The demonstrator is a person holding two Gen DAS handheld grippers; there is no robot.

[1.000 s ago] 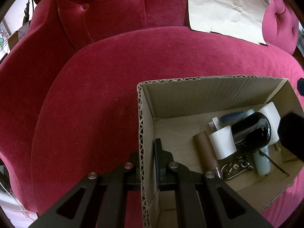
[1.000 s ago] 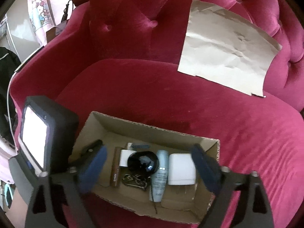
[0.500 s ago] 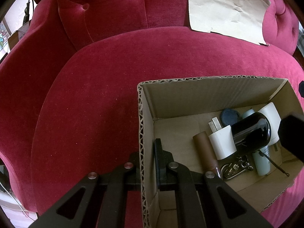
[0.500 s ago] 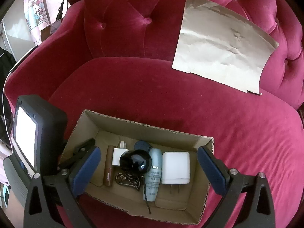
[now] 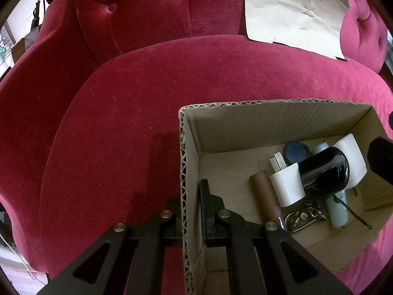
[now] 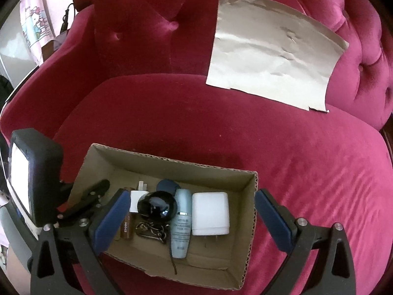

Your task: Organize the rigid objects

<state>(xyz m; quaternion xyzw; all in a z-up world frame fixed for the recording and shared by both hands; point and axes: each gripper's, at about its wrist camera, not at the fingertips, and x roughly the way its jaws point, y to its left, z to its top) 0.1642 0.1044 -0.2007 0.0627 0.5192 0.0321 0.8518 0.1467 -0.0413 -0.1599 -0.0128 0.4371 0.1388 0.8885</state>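
Firmly, the left gripper [image 5: 190, 196] pinches the cardboard box's [image 6: 172, 164] left wall on the sofa seat [image 6: 221, 127]; the right gripper [image 6: 191, 218] hovers spread above its contents, red cushion beyond every edge.

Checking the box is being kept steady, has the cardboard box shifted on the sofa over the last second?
No. In the left wrist view the cardboard box sits at the same spot against the sofa seat, with the left gripper clamped on its wall.
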